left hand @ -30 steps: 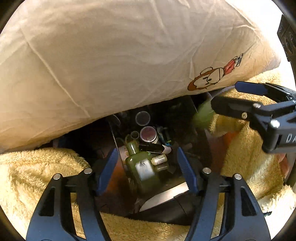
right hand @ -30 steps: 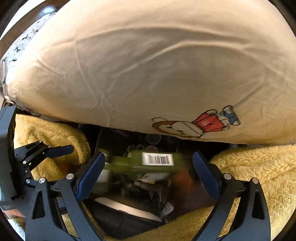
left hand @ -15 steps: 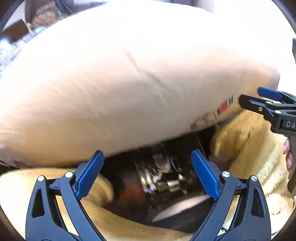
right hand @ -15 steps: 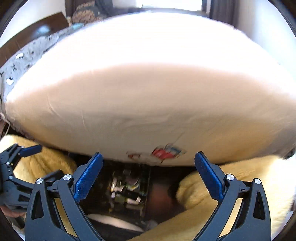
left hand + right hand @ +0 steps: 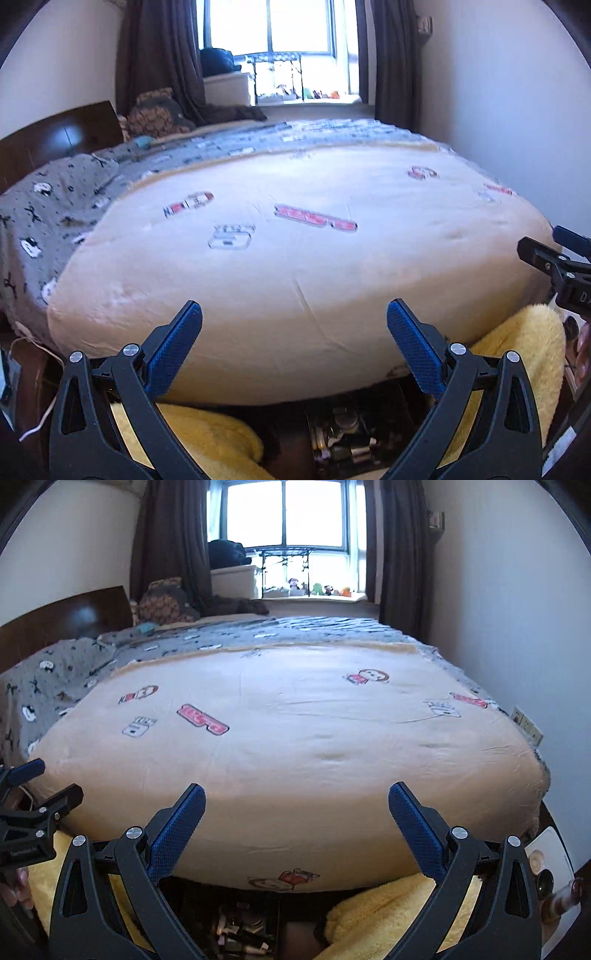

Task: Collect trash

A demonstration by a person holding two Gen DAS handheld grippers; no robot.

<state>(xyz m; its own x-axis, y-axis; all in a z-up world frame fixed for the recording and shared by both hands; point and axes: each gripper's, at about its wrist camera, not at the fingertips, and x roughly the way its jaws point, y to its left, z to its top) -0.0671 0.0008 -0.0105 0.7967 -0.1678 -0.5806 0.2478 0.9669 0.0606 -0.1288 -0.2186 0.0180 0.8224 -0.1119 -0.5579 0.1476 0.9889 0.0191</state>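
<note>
A dark box (image 5: 343, 439) holding several small bottles and tubes sits low between yellow fluffy blankets, under the edge of the cream bed cover; the right wrist view shows the dark box (image 5: 243, 934) too. My left gripper (image 5: 293, 343) is high above it, its jaws opening wide with nothing between them. My right gripper (image 5: 297, 823) is open and empty at the same height. The right gripper (image 5: 554, 258) juts in at the left view's right edge. The left gripper (image 5: 37, 790) shows at the right view's left edge.
A bed with a cream cartoon-print cover (image 5: 295, 240) and a grey patterned sheet (image 5: 74, 664) fills the front. A dark headboard (image 5: 55, 140) stands at the left, a window (image 5: 288, 513) with dark curtains behind. A white tray (image 5: 546, 849) with bottles lies low right.
Both grippers have risen and tipped up from the dark box to the bed top. The left jaws have spread wider. A green bottle blurred between the right jaws a second ago is gone.
</note>
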